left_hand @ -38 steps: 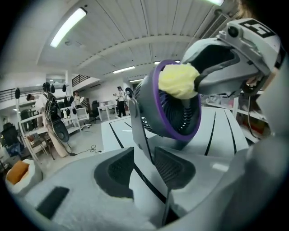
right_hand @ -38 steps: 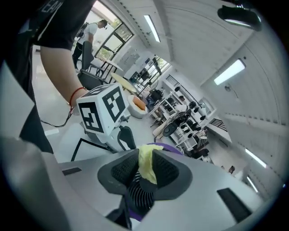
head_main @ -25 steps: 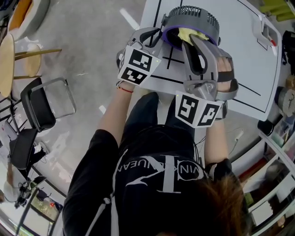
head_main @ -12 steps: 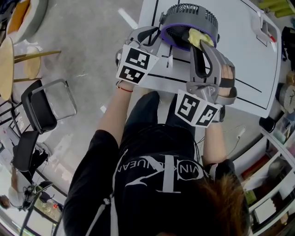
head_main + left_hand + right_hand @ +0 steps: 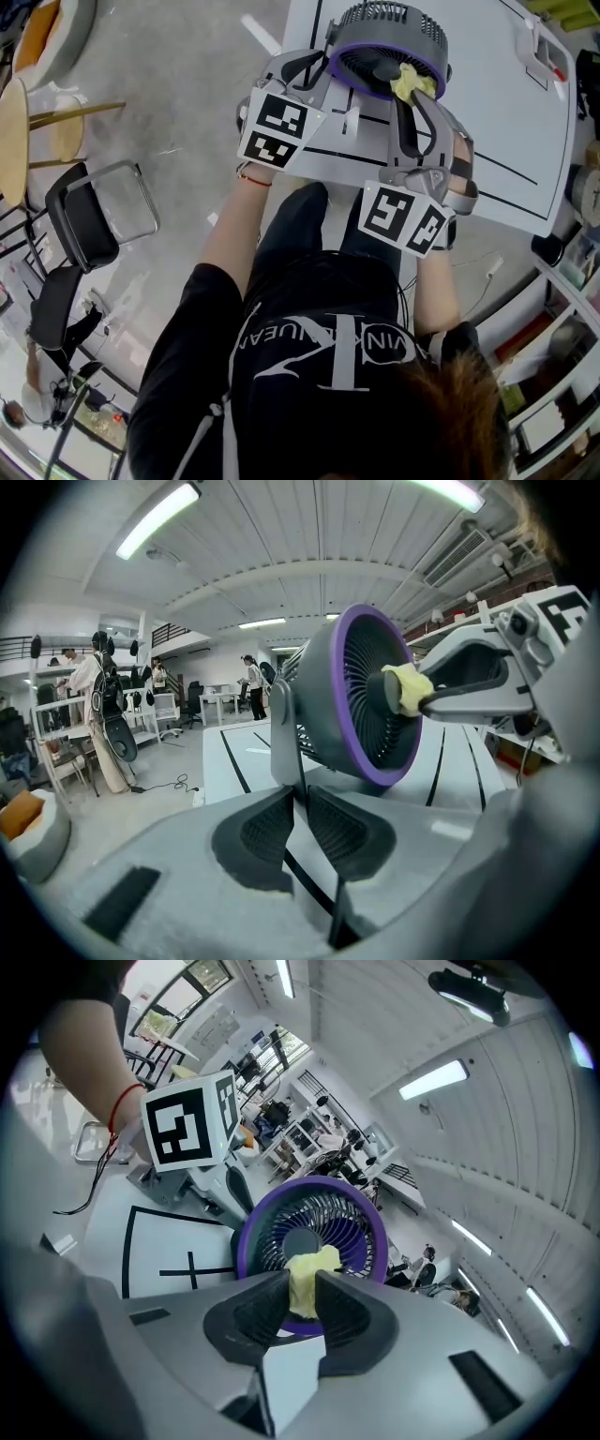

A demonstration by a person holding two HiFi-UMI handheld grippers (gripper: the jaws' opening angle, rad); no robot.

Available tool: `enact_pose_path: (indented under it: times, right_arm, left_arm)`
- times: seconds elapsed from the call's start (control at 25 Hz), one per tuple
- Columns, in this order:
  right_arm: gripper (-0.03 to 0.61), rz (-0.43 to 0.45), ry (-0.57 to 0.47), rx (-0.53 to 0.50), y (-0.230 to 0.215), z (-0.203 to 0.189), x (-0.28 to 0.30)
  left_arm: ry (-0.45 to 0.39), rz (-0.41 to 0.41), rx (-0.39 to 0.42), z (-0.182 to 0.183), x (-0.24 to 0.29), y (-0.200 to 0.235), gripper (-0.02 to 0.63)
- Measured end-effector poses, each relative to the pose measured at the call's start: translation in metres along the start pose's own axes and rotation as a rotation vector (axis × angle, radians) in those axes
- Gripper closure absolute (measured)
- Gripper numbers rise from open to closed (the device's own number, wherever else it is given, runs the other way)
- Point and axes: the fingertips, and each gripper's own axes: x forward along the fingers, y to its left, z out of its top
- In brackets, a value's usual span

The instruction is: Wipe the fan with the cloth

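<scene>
A grey fan (image 5: pixel 387 47) with a purple ring stands on the white table (image 5: pixel 506 122). My left gripper (image 5: pixel 323 70) is shut on the fan's grey upright stand (image 5: pixel 286 752), both pads pressing it, and in the left gripper view the gripper (image 5: pixel 302 803) sits just below the fan (image 5: pixel 361 705). My right gripper (image 5: pixel 410 96) is shut on a yellow cloth (image 5: pixel 410 82) pressed against the front grille, beside the hub. In the right gripper view the cloth (image 5: pixel 309 1274) sticks out between the pads of the gripper (image 5: pixel 302 1302), in front of the fan (image 5: pixel 258 1218).
Black lines cross the table (image 5: pixel 141 1269). A white fixture (image 5: pixel 544 56) sits at its far right edge. A black chair (image 5: pixel 80 220) stands on the floor at left. Shelves (image 5: pixel 562 309) line the right side. People (image 5: pixel 98 714) stand in the background.
My right gripper has slid the cloth rightward and down across the fan's face and has rolled a little. The left gripper has kept its hold on the stand.
</scene>
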Motion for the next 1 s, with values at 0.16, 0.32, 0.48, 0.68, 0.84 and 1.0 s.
enact_pose_path:
  times: [0.16,0.32,0.48,0.68,0.84,1.0]
  right_arm:
    - [0.494,0.068,0.027,0.033,0.013,-0.005,0.004]
    - [0.495,0.116,0.033,0.035,0.023,-0.004,0.009]
    - [0.495,0.167,0.017,0.072,0.033,0.0,0.014]
    - [0.495,0.252,-0.017,0.142,0.045,0.01,0.022]
    - [0.495,0.287,-0.035,0.187,0.048,0.018,0.028]
    - [0.494,0.314,-0.046,0.263,0.046,0.021,0.029]
  left_arm:
    - [0.001,-0.001,-0.001,-0.001,0.0,-0.001,0.557]
    - [0.0,-0.002,-0.001,-0.001,0.0,0.0,0.557]
    - [0.001,-0.003,0.001,-0.001,-0.001,-0.001,0.558]
    - [-0.001,-0.009,0.0,-0.002,0.0,-0.001,0.56]
    - [0.0,-0.011,0.0,-0.001,0.0,-0.001,0.56]
    - [0.0,-0.013,0.003,-0.001,0.001,-0.001,0.561]
